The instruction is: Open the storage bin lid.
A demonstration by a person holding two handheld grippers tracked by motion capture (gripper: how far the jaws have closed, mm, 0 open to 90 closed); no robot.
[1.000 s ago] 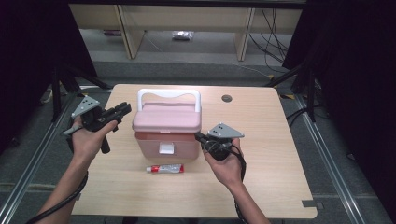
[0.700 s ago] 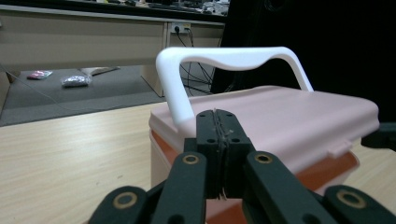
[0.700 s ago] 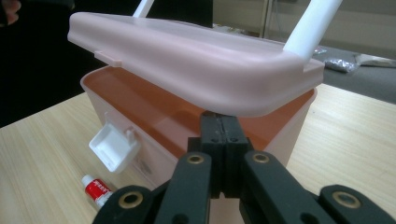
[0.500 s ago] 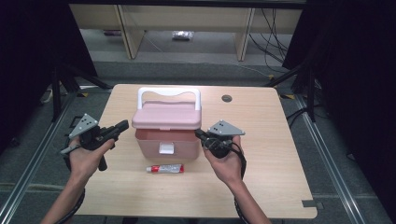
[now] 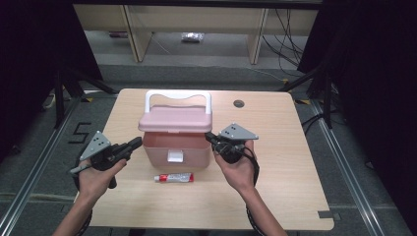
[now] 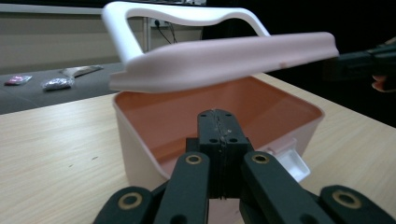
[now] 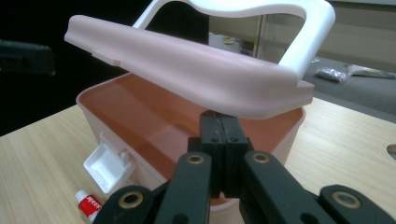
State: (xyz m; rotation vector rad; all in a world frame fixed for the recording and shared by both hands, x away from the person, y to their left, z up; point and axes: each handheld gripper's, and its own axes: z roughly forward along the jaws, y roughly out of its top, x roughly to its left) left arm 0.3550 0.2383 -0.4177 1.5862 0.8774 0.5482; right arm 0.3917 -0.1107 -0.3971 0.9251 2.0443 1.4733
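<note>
A: Looking across the last second, the left gripper (image 5: 129, 146) has dropped and drawn back toward the person; earlier it hovered higher beside the pale pink plastic box (image 5: 173, 150), and its jaws have just been closing, with nothing between them.

B: And the right gripper (image 5: 210, 138)?

A: It has hardly shifted. Its closed jaws sit under the right edge of the pink hinged lid (image 5: 175, 119), which stands propped ajar; whether they actually touch it is hard to tell. Both pairs of jaws are pressed together, empty.

B: So where does that leave the work?

A: The box sits between the two grippers, its white clasp (image 5: 174, 157) flipped down, its inside bare. The small red-and-white tube (image 5: 173, 177) lies just nearer the person than the tips. Likely the left one is heading for that tube.
</note>
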